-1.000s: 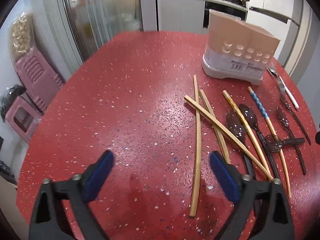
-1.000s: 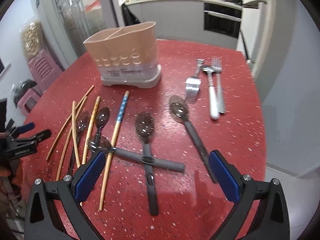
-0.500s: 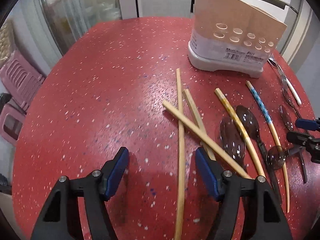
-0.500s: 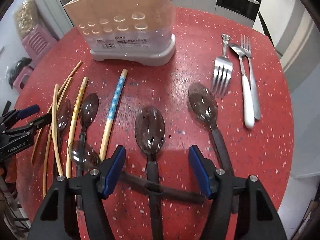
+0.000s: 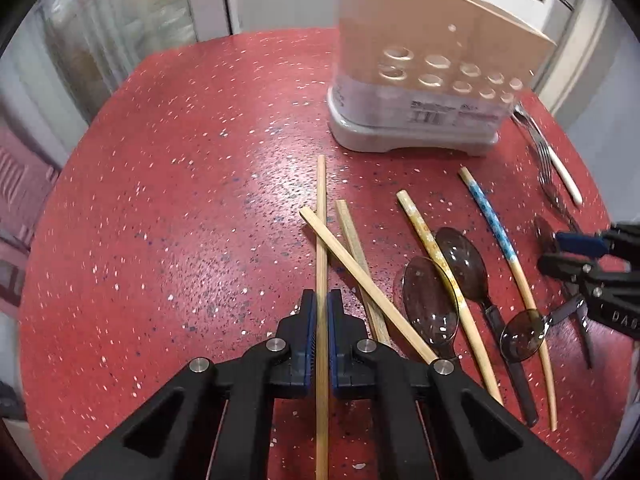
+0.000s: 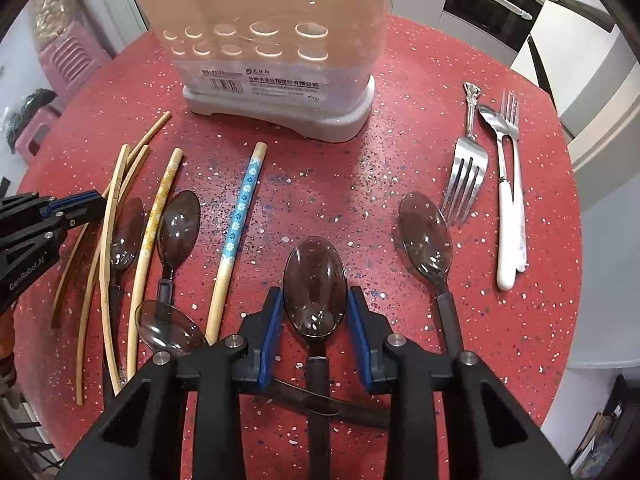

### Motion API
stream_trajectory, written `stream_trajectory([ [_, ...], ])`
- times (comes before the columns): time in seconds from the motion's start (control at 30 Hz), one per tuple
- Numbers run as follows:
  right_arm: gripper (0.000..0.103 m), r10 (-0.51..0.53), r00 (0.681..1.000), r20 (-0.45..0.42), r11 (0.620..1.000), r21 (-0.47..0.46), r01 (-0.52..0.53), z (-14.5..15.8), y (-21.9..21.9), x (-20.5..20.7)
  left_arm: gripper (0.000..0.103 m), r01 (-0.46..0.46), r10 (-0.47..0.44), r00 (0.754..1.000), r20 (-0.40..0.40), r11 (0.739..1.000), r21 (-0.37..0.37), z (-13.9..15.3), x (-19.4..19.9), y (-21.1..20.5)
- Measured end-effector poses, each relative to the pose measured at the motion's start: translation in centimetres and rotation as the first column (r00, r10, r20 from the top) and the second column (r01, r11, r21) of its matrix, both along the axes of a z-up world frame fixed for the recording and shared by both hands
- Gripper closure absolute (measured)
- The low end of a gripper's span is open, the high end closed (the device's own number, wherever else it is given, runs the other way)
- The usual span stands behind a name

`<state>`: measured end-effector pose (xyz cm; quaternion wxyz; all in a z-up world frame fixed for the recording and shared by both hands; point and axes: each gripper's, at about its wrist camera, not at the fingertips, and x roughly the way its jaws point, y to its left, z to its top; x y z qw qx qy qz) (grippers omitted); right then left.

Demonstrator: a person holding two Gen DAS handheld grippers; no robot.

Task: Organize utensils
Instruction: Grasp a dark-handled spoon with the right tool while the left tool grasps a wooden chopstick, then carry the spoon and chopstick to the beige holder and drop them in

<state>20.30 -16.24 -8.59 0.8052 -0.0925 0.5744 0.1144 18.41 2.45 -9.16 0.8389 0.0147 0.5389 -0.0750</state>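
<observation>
A beige utensil holder (image 5: 424, 80) (image 6: 276, 48) stands on the red table (image 5: 180, 200). My left gripper (image 5: 321, 308) is shut on a plain bamboo chopstick (image 5: 321, 216) that lies on the table. Two more bamboo chopsticks (image 5: 360, 264) cross beside it. My right gripper (image 6: 315, 308) is closed around the bowl of a dark translucent spoon (image 6: 315, 280), pads at its sides; the spoon's handle runs under the gripper. The left gripper also shows in the right wrist view (image 6: 80, 208).
Patterned chopsticks (image 6: 240, 216) (image 6: 156, 224), several more dark spoons (image 6: 426, 236) (image 6: 178, 224) (image 6: 168, 328), metal forks (image 6: 466, 184) and a white-handled spoon (image 6: 510, 224) lie on the table. Cabinets and an oven stand behind. A pink stool (image 6: 68, 52) stands at the left.
Both grippers moved forward and down and closed: the left onto the bamboo chopstick, the right around the middle dark spoon.
</observation>
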Motion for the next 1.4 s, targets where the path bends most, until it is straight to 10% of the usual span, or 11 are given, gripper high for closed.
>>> stream_trajectory([
  [0.7, 0.068, -0.124, 0.958, 0.259, 0.949, 0.314, 0.038, 10.5, -4.3, -3.5, 0.075, -0.046, 0.094, 0.937, 0.337, 0.988, -0.150, 9.9, -5.6, 2.4],
  [1.4, 0.068, -0.234, 0.858, 0.457, 0.880, 0.474, -0.012, 19.7, -4.1, 2.0, 0.075, -0.085, 0.274, 0.766, 0.581, 0.940, -0.332, 20.5, 3.4, 1.5],
])
